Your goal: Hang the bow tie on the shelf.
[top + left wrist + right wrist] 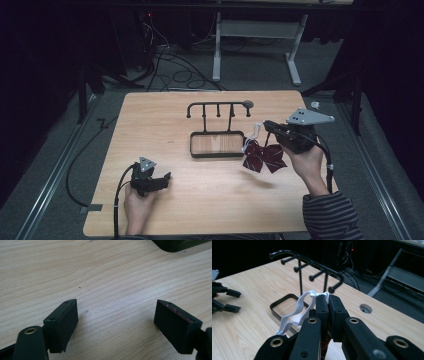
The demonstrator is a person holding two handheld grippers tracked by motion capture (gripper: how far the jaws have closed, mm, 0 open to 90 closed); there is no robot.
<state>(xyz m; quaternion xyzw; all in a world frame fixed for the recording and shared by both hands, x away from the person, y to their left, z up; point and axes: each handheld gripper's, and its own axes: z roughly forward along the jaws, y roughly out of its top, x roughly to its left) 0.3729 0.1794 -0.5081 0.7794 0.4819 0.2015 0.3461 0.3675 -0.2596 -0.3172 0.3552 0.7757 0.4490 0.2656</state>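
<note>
One gripper (325,298) pinching white strap (295,312) — bow (264,156) dangling

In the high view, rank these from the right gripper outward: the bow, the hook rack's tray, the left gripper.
1. Bow: hangs just below the right gripper, held by its white strap.
2. Rack tray: on the table, to the gripper's left.
3. Left gripper: farthest, at the near left of the table, jaws open.
</note>
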